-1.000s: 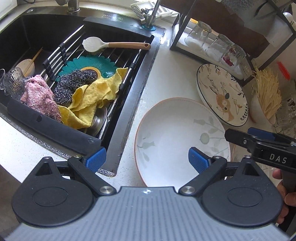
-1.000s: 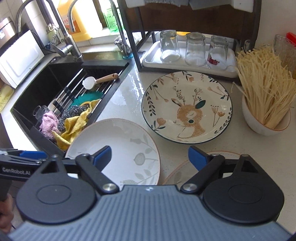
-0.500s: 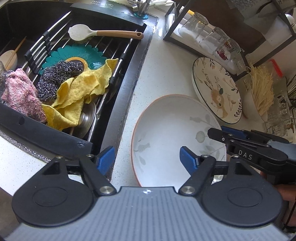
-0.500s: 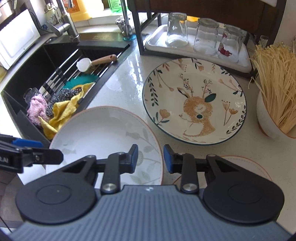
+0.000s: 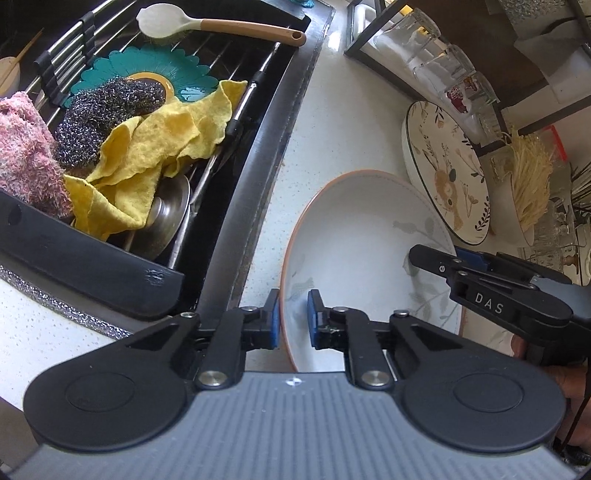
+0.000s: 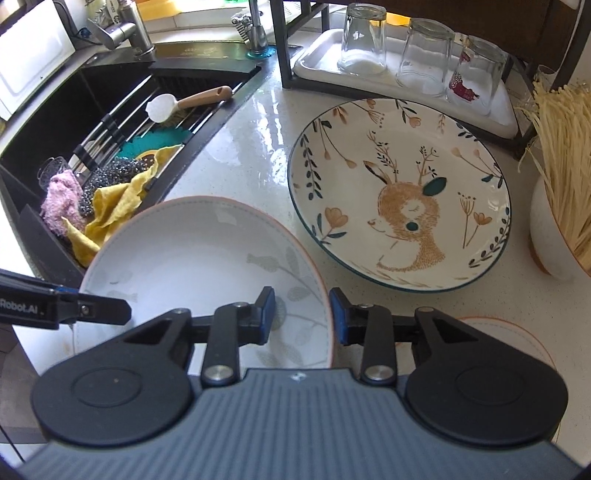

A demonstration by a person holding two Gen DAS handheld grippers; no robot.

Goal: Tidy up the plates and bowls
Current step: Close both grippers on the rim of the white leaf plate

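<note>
A large white bowl with a pink rim and faint leaf print (image 5: 362, 251) sits on the counter by the sink; it also shows in the right wrist view (image 6: 199, 254). My left gripper (image 5: 291, 319) is shut on the bowl's left rim. My right gripper (image 6: 302, 317) is shut on its right rim, and it shows in the left wrist view (image 5: 436, 260). A deer-pattern plate (image 6: 399, 195) lies beyond on the counter. Another pink-rimmed dish (image 6: 509, 339) lies partly hidden under my right gripper.
The black sink (image 5: 236, 206) at the left holds a rack with a yellow cloth (image 5: 147, 155), steel scourer, pink cloth and a white brush (image 5: 207, 26). A tray with three upturned glasses (image 6: 410, 48) stands behind. A white cup of straw sticks (image 6: 561, 177) stands at the right.
Both grippers have closed in on the white bowl: the left jaws went from wide open to clamped on its left rim, the right ones now straddle its right rim.
</note>
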